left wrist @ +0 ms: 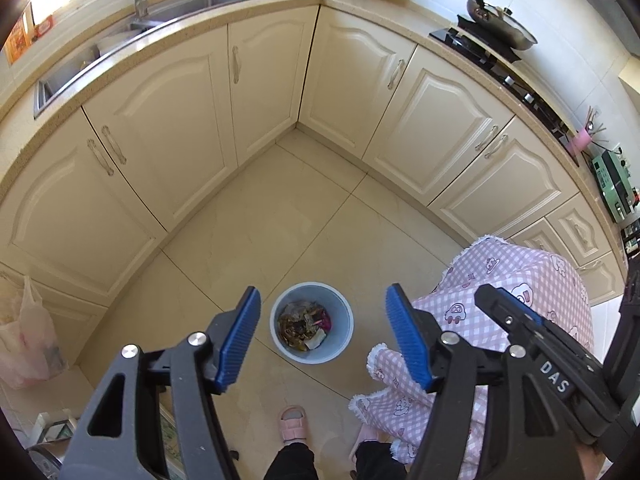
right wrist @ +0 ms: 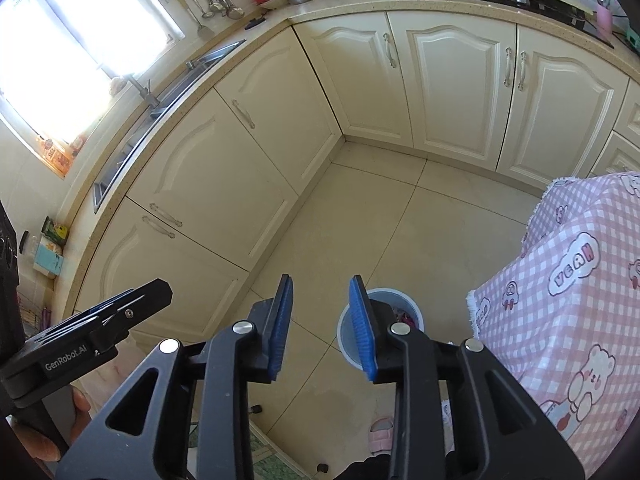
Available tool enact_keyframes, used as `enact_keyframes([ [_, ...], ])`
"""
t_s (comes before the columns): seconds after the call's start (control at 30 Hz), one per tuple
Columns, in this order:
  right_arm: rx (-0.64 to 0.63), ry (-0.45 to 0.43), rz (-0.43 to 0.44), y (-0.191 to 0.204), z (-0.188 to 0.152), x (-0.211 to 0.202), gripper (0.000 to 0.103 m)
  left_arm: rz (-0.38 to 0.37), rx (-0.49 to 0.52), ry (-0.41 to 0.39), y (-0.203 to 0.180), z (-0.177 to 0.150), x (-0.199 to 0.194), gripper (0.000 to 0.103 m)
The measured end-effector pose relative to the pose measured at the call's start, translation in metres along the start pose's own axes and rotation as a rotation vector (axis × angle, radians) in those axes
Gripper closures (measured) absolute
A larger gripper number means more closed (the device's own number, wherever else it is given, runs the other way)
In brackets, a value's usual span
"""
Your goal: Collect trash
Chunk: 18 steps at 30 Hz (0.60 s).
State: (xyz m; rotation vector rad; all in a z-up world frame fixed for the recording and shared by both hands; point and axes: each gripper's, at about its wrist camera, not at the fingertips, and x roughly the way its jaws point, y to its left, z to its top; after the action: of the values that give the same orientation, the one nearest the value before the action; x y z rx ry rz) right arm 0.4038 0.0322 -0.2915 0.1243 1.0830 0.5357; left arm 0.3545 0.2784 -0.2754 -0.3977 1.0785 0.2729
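Left wrist view takes in the cream cabinets [left wrist: 160, 128] first, then the tiled floor [left wrist: 256, 240], where the pale blue bin [left wrist: 344, 320] stands beside a pink checked cover [left wrist: 520, 292] — apart from it. Its trash [left wrist: 306, 326], wrappers and scraps, looks light, soft and crumply. The thin plastic rim seems the likeliest hold, stiff enough though possibly slippery. Left gripper [left wrist: 322, 336] hangs above, spread wide and empty; right gripper [right wrist: 322, 328] — narrower gap, also empty.
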Motion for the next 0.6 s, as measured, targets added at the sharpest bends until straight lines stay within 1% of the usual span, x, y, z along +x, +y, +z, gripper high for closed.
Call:
enact_keyframes([
  [0.2, -0.007, -0.049, -0.045, 0.000, -0.010, -0.037, 0.070, -0.005, 0.043, -0.030, -0.025, -0.008, -0.029, 0.037],
  [0.3, -0.024, -0.090, -0.071, -0.005, -0.015, -0.068, 0.069, -0.013, 0.065, -0.057, -0.041, -0.013, -0.047, 0.036],
  [0.47, -0.043, -0.169, -0.097, -0.015, -0.026, -0.120, 0.065, -0.012, 0.114, -0.135, -0.076, -0.032, -0.095, 0.030],
  [0.53, -0.056, -0.207, -0.107, -0.021, -0.034, -0.144, 0.061, -0.006, 0.126, -0.166, -0.089, -0.044, -0.114, 0.028],
  [0.6, -0.068, -0.244, -0.118, -0.028, -0.044, -0.170, 0.060, -0.002, 0.135, -0.197, -0.102, -0.055, -0.132, 0.027],
])
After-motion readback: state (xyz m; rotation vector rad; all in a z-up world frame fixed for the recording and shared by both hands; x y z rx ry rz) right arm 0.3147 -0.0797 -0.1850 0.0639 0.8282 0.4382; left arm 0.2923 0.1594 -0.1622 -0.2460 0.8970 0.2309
